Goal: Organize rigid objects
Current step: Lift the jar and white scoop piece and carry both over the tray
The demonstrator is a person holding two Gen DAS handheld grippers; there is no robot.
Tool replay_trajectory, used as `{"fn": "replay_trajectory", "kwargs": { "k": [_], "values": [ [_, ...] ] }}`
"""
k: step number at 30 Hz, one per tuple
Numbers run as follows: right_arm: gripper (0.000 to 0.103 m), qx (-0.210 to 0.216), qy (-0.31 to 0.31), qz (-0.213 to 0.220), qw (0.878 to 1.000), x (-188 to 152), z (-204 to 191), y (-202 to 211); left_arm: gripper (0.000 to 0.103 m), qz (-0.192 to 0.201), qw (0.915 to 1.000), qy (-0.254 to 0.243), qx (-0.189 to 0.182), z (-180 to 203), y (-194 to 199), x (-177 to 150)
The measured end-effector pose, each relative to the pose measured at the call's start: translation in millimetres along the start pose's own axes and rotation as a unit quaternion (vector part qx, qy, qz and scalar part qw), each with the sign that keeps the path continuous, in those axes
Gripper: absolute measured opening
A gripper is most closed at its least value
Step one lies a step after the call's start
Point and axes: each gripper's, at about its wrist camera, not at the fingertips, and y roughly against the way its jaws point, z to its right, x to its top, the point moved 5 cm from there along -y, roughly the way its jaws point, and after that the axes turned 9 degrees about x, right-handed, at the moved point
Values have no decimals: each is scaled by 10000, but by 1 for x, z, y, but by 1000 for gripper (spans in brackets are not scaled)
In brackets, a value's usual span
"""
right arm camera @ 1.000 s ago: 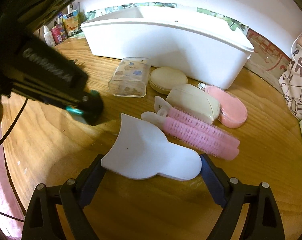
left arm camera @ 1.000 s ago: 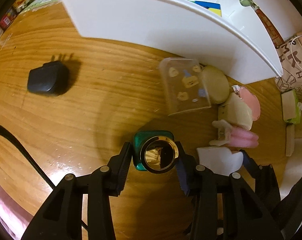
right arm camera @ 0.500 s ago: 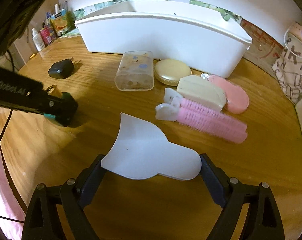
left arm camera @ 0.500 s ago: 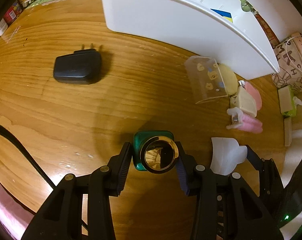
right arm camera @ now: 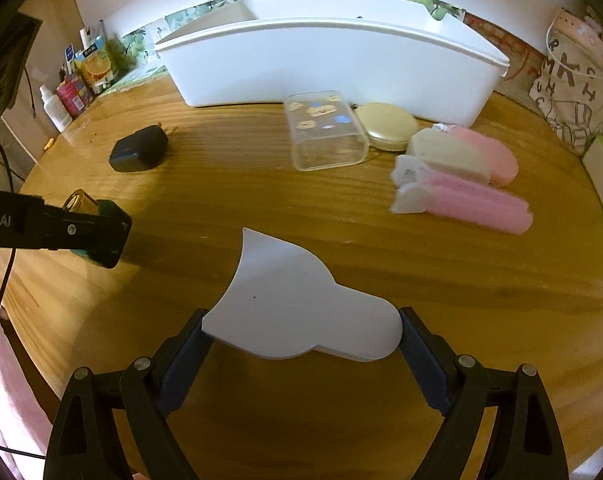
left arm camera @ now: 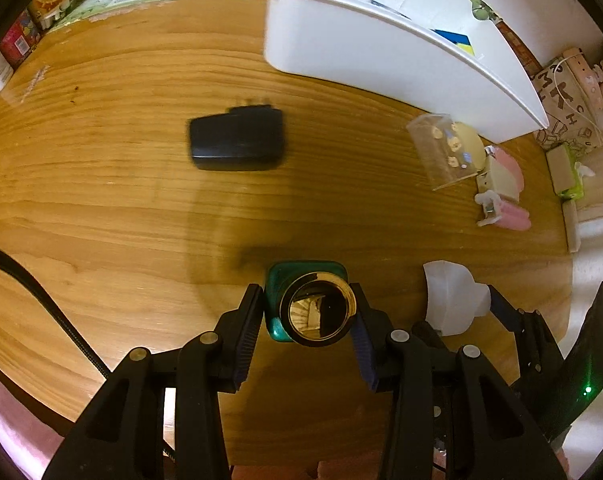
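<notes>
My left gripper point(left arm camera: 306, 314) is shut on a green bottle with a gold cap point(left arm camera: 316, 308) and holds it over the wooden table; it also shows at the left of the right wrist view point(right arm camera: 83, 222). My right gripper point(right arm camera: 301, 334) is shut on a flat white scoop-shaped piece point(right arm camera: 297, 308), seen too in the left wrist view point(left arm camera: 453, 300). A white bin point(right arm camera: 329, 60) stands at the back. In front of it lie a clear box point(right arm camera: 325, 134), a round cream compact point(right arm camera: 389, 126), a cream case point(right arm camera: 449, 154), a pink case point(right arm camera: 489, 154) and pink hair rollers point(right arm camera: 469, 198).
A black power adapter point(left arm camera: 237, 140) lies on the table left of the bin, also in the right wrist view point(right arm camera: 138, 149). Small bottles and boxes point(right arm camera: 77, 84) stand at the far left edge. A patterned bag point(right arm camera: 573, 80) sits at the right. A black cable point(left arm camera: 41, 304) crosses the left edge.
Both grippers have pulled back and to the left, away from the bin, still holding their objects. The adapter now sits nearer the middle of the left wrist view.
</notes>
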Motion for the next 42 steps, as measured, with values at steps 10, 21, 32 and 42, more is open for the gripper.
{"fn": "replay_trajectory", "kwargs": {
  "k": [10,21,32,42],
  "values": [
    [91,165,-402,19,9991,7,-36,-6,45,136,9998,-115,100,-38,18,21],
    [91,334,-320,356,9983,42,-73,0,45,569,9980,-107,270,-62,39,49],
    [91,443,-41,960,9944,107,-85,26,45,1166,9923,-88,413,-69,74,95],
    [91,421,194,1390,9892,161,-67,50,45,1630,9857,-147,407,-44,100,135]
  ]
}}
